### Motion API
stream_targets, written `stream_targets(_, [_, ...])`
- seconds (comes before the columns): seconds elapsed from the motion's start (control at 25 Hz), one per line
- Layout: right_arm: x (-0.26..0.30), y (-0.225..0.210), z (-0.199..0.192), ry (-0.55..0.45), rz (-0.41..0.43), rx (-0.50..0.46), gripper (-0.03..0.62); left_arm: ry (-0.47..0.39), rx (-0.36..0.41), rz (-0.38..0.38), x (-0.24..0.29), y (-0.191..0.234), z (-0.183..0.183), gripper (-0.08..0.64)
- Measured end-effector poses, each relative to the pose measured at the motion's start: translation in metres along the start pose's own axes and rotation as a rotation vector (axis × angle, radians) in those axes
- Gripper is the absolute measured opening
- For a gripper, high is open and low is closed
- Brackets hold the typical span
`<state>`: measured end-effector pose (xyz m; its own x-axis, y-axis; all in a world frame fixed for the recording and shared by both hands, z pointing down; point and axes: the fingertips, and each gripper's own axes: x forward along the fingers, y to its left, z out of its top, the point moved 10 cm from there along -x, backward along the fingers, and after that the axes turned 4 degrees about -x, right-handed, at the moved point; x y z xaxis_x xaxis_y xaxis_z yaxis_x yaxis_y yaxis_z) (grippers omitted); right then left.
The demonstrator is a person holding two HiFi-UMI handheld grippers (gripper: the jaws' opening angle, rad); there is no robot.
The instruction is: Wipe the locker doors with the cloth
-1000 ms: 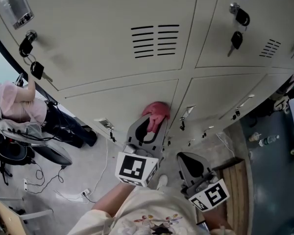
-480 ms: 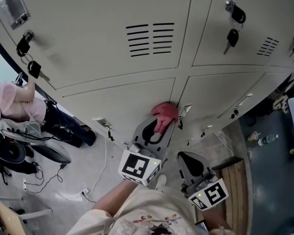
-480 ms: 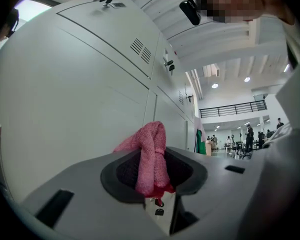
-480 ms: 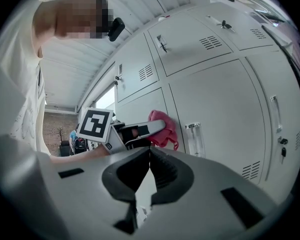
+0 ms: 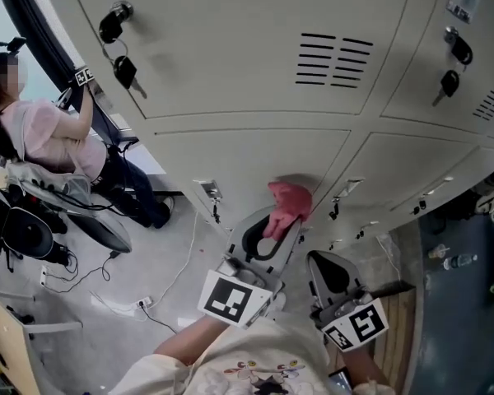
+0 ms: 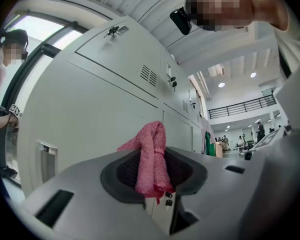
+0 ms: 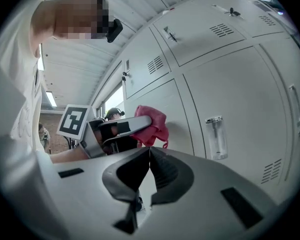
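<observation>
Pink knitted cloth (image 5: 290, 200) is clamped between the jaws of the left gripper (image 5: 281, 220), which are closed down to the thickness of the bunched fabric. In the left gripper view the cloth (image 6: 151, 156) is seen filling the narrow gap of the left gripper (image 6: 152, 184). The cloth is gathered into a long strip whose long axis is aligned with the jaws. One end is seen dangling just behind the grip, and the other is projected past the jaw tips and pointed at the locker door (image 5: 247, 167). That free end is pressed against the pale painted face of the lower door, close to the door's right edge and the vertical seam beside it. In the right gripper view the cloth (image 7: 152, 124) is shown bulging against the same door. The right gripper (image 5: 319, 262) is held lower and to the right, apart from the lockers. In its own view the right gripper (image 7: 149, 151) is seen with its jaws fully together, tip to tip, and nothing is caught between them.
</observation>
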<state>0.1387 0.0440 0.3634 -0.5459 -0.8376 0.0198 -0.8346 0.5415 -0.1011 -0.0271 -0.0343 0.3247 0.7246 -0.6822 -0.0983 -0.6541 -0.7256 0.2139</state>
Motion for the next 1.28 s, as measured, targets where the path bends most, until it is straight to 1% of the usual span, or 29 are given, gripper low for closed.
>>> stream_targets(0.2, [0.023,0.007,0.001,-0.004,0.067,-0.011,0.006,-0.035,0.042,0.097,-0.031,0.016,0.008,0.112])
stream_targets(0.36, [0.04,0.015,0.0,-0.01,0.127,-0.009,0.006,-0.057,0.054,0.171,-0.054,0.029,0.009,0.112])
stream_targets(0.44, [0.047,0.019,0.0,-0.009,0.156,-0.005,0.006,-0.05,0.048,0.206,-0.063,0.036,0.007,0.112])
stream_targets(0.64, [0.058,0.031,0.003,-0.018,0.223,0.0,0.006,0.0,0.032,0.292,-0.083,0.049,-0.002,0.111])
stream_targets(0.84, [0.061,0.036,0.001,-0.007,0.249,0.002,0.006,0.017,0.046,0.35,-0.096,0.065,-0.009,0.111])
stream_targets(1.0, [0.062,0.038,0.001,-0.001,0.252,0.002,0.006,0.042,0.024,0.418,-0.101,0.08,-0.013,0.111])
stream_targets(1.28, [0.057,0.033,-0.002,0.014,0.222,0.009,0.006,0.04,0.005,0.449,-0.096,0.105,-0.023,0.11])
